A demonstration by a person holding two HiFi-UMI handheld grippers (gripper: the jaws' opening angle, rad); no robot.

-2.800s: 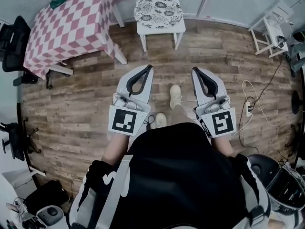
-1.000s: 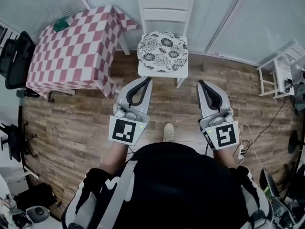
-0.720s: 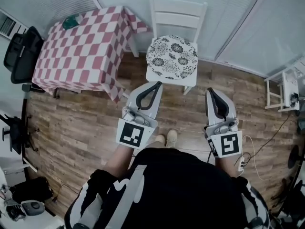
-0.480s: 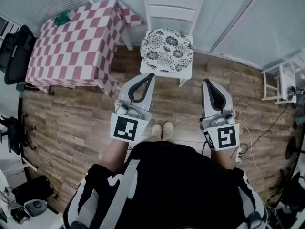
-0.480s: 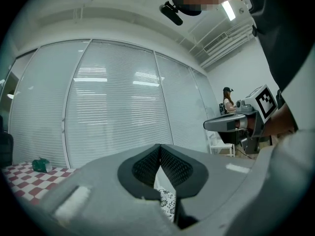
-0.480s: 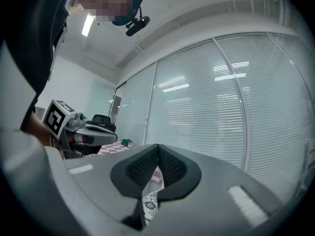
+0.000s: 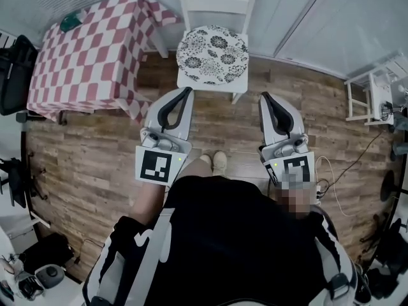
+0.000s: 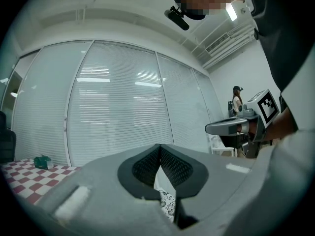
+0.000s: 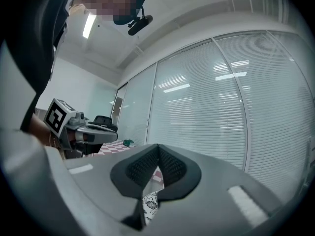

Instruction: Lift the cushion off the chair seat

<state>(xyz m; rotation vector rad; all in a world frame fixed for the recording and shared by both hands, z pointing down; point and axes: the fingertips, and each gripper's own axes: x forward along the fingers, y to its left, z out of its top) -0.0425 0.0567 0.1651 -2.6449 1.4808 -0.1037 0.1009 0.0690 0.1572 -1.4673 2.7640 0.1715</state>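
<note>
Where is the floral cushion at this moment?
Head view, top centre: the cushion lies on the white chair seat, right of the checkered table, ahead of the left claw and right claw.

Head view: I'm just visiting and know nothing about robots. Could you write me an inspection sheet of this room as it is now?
Surface: brown wood-plank floor, bare around the person's feet.
Job's things: round black-and-white floral cushion lying flat on the seat of the white wooden chair, untouched.
Clutter: small green object on the table with the red-and-white checked cloth; black bag by the lower left edge.
Grippers: left gripper and right gripper both shut and empty, held short of the cushion.
Cables: thin loose cables on the floor at right.
Surroundings: white slatted blinds behind the chair; black office chair at left; small white stand at right.
</note>
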